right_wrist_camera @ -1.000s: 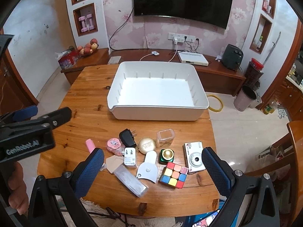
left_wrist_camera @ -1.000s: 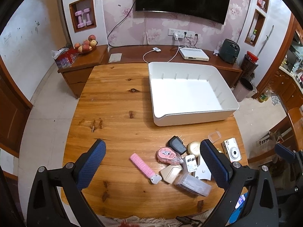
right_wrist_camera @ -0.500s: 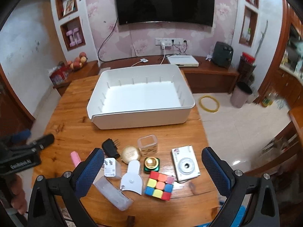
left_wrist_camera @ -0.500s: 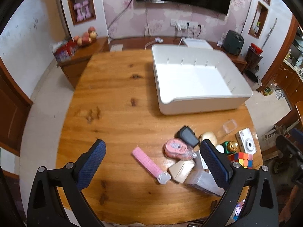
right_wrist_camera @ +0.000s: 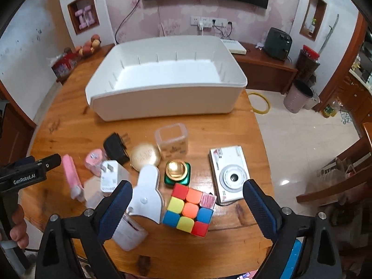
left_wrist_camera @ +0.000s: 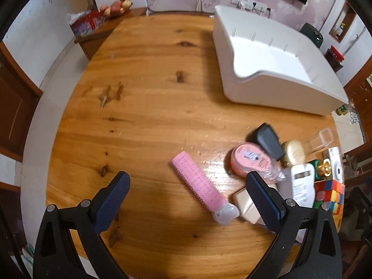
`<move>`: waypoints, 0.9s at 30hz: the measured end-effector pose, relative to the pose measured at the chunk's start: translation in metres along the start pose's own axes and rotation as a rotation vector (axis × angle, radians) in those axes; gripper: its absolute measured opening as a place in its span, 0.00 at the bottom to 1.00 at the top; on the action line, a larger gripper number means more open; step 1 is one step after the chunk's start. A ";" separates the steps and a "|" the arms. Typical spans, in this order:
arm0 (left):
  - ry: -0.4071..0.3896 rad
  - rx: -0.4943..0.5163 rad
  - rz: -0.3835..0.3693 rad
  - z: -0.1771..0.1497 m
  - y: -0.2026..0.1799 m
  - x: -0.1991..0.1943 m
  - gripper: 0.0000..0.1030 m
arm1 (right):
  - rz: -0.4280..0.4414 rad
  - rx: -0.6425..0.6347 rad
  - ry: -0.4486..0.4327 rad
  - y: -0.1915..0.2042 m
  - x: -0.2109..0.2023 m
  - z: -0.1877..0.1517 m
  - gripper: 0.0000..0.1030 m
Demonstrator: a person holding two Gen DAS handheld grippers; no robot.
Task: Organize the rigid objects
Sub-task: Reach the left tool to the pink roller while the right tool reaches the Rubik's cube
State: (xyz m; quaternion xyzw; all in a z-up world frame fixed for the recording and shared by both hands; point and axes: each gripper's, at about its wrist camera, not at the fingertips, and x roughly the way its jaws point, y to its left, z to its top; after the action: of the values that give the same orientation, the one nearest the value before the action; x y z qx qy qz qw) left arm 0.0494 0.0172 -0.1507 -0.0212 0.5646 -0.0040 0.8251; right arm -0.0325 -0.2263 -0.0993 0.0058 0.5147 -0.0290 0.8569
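A big white bin (right_wrist_camera: 166, 88) stands empty at the far side of the round wooden table (left_wrist_camera: 144, 97). In front of it lies a cluster of small objects: a pink hair roller (left_wrist_camera: 200, 183), a pink round case (left_wrist_camera: 250, 160), a black charger (left_wrist_camera: 267, 140), a gold compact (right_wrist_camera: 145, 157), a colour cube (right_wrist_camera: 189, 210), a white camera (right_wrist_camera: 229, 173). My left gripper (left_wrist_camera: 186, 183) is open just above the pink roller. My right gripper (right_wrist_camera: 187, 194) is open and empty above the cube.
Also in the cluster are a clear plastic box (right_wrist_camera: 172, 140), a white plug (right_wrist_camera: 110, 179), a white clip (right_wrist_camera: 147, 194), a green and gold bottle (right_wrist_camera: 177, 172) and a beige block (left_wrist_camera: 245, 205). A low cabinet (right_wrist_camera: 265, 67) stands behind the table, bins to the right.
Both grippers have come down and forward toward the cluster. The left now hangs over the pink roller, the right over the cube. Both stay open.
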 end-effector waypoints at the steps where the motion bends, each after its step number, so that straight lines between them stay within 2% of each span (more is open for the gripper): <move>1: 0.011 -0.002 -0.001 -0.001 0.000 0.004 0.97 | -0.002 0.002 0.006 -0.001 0.003 -0.003 0.92; 3: 0.033 -0.008 -0.014 -0.004 -0.001 0.011 0.97 | -0.007 0.007 0.013 -0.003 0.006 -0.005 0.88; 7: 0.073 -0.030 -0.051 -0.005 -0.002 0.022 0.97 | 0.006 0.038 0.049 -0.010 0.016 -0.010 0.87; 15: 0.140 -0.100 -0.053 -0.002 0.005 0.040 0.96 | 0.033 0.076 0.089 -0.015 0.027 -0.015 0.87; 20: 0.154 -0.141 -0.027 0.000 0.010 0.047 0.95 | 0.057 0.086 0.138 -0.014 0.040 -0.017 0.87; 24: 0.158 -0.187 -0.034 -0.001 0.016 0.052 0.92 | 0.054 0.110 0.156 -0.019 0.046 -0.019 0.87; 27: 0.183 -0.200 -0.061 -0.003 0.017 0.057 0.90 | 0.062 0.137 0.170 -0.024 0.051 -0.020 0.80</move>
State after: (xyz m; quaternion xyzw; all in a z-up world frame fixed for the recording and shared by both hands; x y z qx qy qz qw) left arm 0.0671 0.0326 -0.2054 -0.1199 0.6341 0.0252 0.7635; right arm -0.0281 -0.2514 -0.1530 0.0830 0.5819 -0.0370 0.8082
